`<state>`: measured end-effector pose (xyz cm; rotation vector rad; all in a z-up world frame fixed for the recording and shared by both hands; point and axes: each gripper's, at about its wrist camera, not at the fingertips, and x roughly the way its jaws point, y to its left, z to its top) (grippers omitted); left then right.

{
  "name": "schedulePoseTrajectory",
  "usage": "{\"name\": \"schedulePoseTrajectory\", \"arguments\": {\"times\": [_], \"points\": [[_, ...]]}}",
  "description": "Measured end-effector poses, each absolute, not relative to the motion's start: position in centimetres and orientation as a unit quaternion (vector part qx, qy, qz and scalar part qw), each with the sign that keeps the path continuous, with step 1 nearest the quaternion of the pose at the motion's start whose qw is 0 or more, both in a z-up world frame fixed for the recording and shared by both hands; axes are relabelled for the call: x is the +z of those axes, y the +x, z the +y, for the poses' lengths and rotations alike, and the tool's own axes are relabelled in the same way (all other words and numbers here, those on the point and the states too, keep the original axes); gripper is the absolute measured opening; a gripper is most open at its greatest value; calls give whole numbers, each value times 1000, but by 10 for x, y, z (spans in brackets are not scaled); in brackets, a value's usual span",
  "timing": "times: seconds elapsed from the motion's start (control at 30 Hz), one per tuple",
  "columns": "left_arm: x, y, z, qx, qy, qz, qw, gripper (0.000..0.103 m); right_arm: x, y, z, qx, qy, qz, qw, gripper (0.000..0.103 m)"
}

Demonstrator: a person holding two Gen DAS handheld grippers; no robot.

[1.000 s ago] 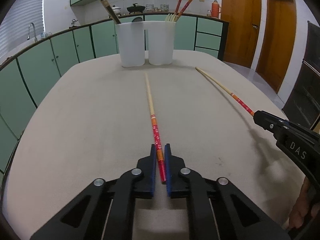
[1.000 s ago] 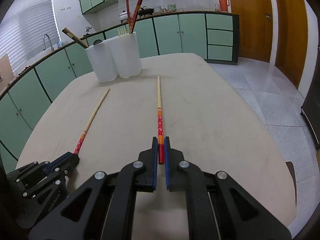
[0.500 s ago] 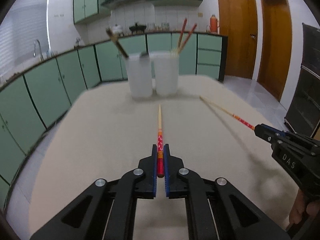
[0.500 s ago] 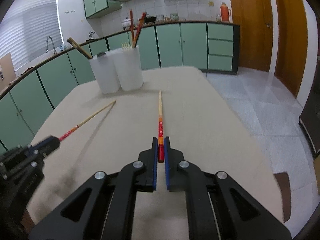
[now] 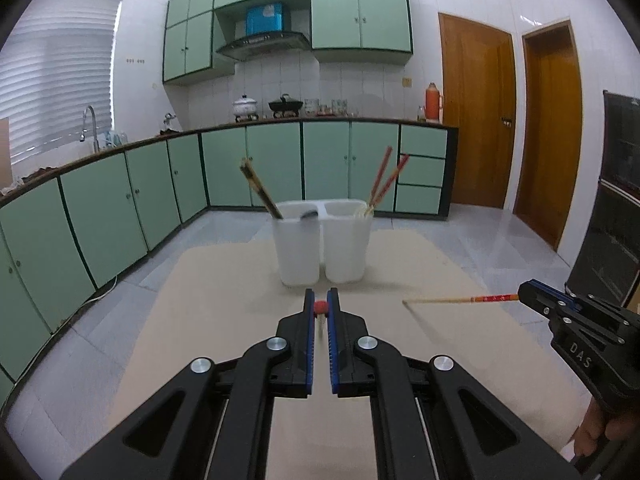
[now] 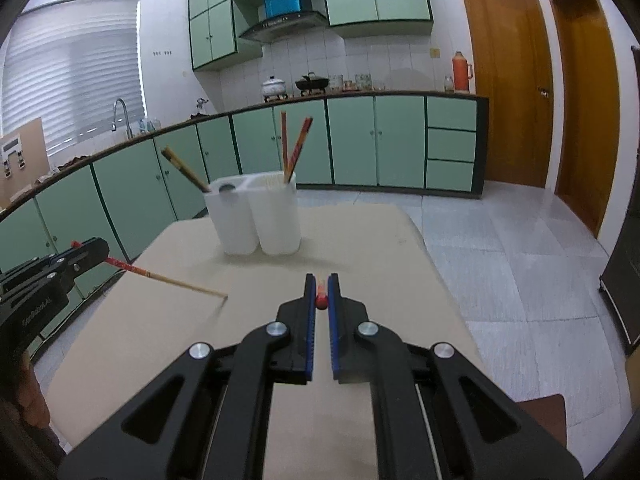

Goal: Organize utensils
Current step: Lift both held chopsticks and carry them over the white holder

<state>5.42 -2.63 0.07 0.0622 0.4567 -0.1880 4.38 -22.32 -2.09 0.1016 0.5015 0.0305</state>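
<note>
My left gripper (image 5: 320, 300) is shut on the red end of a chopstick (image 5: 320, 307), seen end-on and lifted off the beige table (image 5: 220, 280). My right gripper (image 6: 321, 286) is shut on a second red-ended chopstick (image 6: 321, 300), also lifted. Each shows in the other view: the right gripper (image 5: 524, 291) with its chopstick (image 5: 460, 300), the left gripper (image 6: 95, 247) with its chopstick (image 6: 176, 282). Ahead stand two white holders: the left holder (image 5: 300, 248) has dark chopsticks (image 5: 258, 189), the right holder (image 5: 346, 244) has two red chopsticks (image 5: 386, 180).
Green cabinets (image 5: 100, 208) run along the left and back walls under a counter with a sink tap (image 5: 91, 124). Wooden doors (image 5: 476, 120) stand at the right. The table's right edge (image 6: 440, 272) drops to a tiled floor.
Both grippers have risen, each lifting its chopstick off the table. The chopsticks now hang in the air, and both views have tilted up toward the holders and cabinets.
</note>
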Motion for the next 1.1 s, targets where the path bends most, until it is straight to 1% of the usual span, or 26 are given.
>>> {"name": "schedulePoseTrajectory", "arguments": {"times": [0.5,0.8,1.1], "points": [[37,54,-15,-101,8,190,977,6,24,51,-238,42,89,237,967,5],[59,64,-6,-119,-10,186,975,6,56,68,-245,95,116,245,958,5],[86,74,-1,-125,-11,160,979,6,101,85,-236,128,97,218,963,5]]}}
